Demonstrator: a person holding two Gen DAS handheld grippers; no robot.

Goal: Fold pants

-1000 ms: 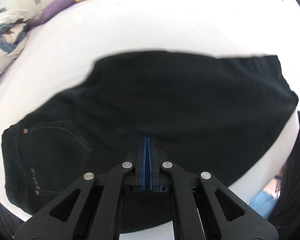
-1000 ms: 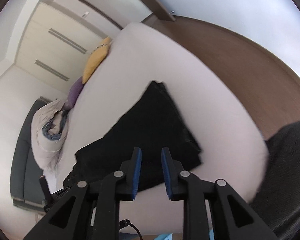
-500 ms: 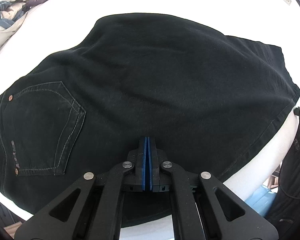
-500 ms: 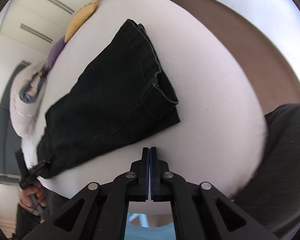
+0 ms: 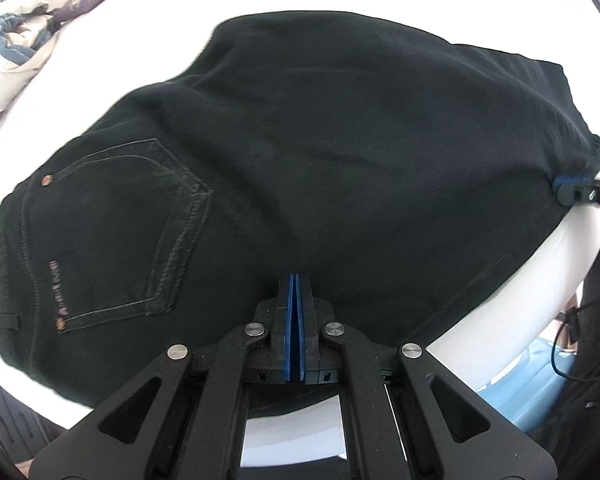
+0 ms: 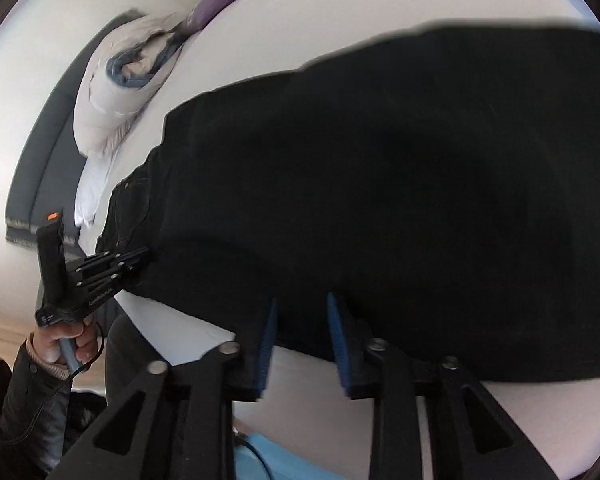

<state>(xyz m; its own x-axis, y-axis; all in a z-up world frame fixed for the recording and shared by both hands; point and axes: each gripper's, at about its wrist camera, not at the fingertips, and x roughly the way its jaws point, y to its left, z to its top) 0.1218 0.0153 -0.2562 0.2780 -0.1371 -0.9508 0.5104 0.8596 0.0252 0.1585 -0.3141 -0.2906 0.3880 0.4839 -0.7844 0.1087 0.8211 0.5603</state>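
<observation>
Two claws at the black pants' (image 5: 320, 160) near edge: left claw (image 5: 295, 280) pinched, right claw (image 6: 302, 308) agape.

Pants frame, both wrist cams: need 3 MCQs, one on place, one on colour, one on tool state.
1. Where do the pants lie?
A. on the white bed
B. on a chair
C. on the floor

2. What colour are the pants?
A. light blue
B. black
C. red

3. How do the two tools stand?
A. both open
B. left open, right shut
C. left shut, right open

Answers:
1 A: the dark cloth spreads over the white bed, with its near edge by both tools.
2 B: the cloth is black in both views, back pocket included.
3 C: the left tool has its blue pads pressed together at the pants' near edge; the right tool has a clear gap between its pads at the pants' edge.
</observation>
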